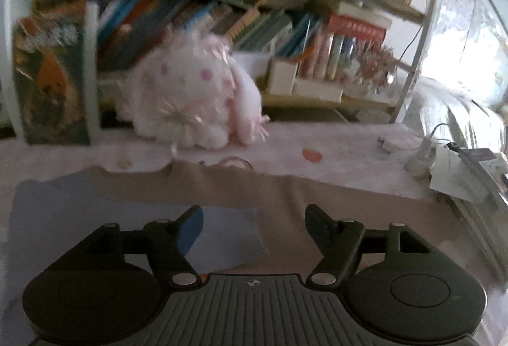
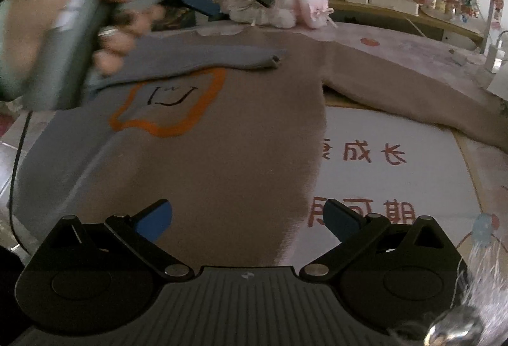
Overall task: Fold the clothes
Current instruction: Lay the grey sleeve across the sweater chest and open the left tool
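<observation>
Across the middle of the pink bedspread (image 2: 397,50) lies the brown-and-grey knitted sweater (image 2: 222,155), its grey sleeve (image 2: 197,61) folded over the chest and its brown sleeve (image 2: 412,98) outstretched. Both the left gripper (image 1: 254,225) and right gripper (image 2: 247,219) hover spread wide, empty. Pinching the brown cuff and laying it flat across looks best.

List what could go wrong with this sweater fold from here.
1. The grey sleeve already folded across the sweater lies loose; dragging the body could pull it back out.
2. The other sleeve stretches toward the charger and cable; lifting it might snag them.
3. The plush toy sits right at the collar, so a fold toward it could bump it.
Both the left gripper and right gripper are open, holding nothing.
</observation>
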Demonstrator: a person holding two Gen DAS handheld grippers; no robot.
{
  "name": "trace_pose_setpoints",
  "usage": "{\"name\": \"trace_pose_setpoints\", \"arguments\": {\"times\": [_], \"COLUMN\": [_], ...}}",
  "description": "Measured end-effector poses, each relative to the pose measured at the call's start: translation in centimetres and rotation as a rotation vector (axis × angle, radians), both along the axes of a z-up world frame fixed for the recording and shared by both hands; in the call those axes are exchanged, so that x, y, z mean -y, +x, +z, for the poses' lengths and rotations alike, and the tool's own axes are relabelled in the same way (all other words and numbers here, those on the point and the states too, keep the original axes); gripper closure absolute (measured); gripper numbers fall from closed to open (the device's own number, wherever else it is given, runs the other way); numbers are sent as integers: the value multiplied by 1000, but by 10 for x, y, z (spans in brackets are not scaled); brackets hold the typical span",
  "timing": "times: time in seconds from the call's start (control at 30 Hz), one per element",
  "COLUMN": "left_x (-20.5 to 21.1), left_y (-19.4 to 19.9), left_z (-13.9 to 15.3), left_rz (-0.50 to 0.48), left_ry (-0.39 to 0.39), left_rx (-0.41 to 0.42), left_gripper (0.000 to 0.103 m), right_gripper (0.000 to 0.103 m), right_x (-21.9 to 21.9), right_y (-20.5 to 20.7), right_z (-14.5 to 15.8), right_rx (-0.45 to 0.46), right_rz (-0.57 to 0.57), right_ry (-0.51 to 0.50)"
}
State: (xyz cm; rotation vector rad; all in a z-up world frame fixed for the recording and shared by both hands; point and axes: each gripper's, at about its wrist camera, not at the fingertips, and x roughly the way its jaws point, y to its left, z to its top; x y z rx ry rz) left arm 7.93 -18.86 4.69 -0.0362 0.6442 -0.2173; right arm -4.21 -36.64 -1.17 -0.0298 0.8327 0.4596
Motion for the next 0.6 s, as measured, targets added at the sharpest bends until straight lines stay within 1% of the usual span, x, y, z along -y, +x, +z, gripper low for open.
{"name": "trace_pose_setpoints", "arguments": {"times": [0.17, 0.3, 0.4, 0.5, 0.57, 0.6], "left_x": [-60, -114, -149, -176, -188, -191], "left_y": [-48, -92, -117, -129, -131, -131], "left_z": [-16, -37, -50, -55, -55, -56], "left_rz": [178, 303, 385, 432, 443, 444], "left_ry": [199, 312, 307, 257, 230, 211], "left_rx": [-29, -108, -176, -196, -202, -203], "left_gripper": [30, 30, 30, 30, 30, 30], "right_gripper": [1, 1, 1, 3, 15, 26], "right_x": [-3, -2, 0, -1, -3, -3], "right_y": [-1, -3, -8, -13, -16, -18], "right_z": [-3, -5, -6, -5, -4, -2], "right_rx": [-3, -21, -41, -47, -48, -48], "right_rz": [1, -32, -73, -92, -104, -110], "right_ry": [7, -8, -8, -34, -51, -56]}}
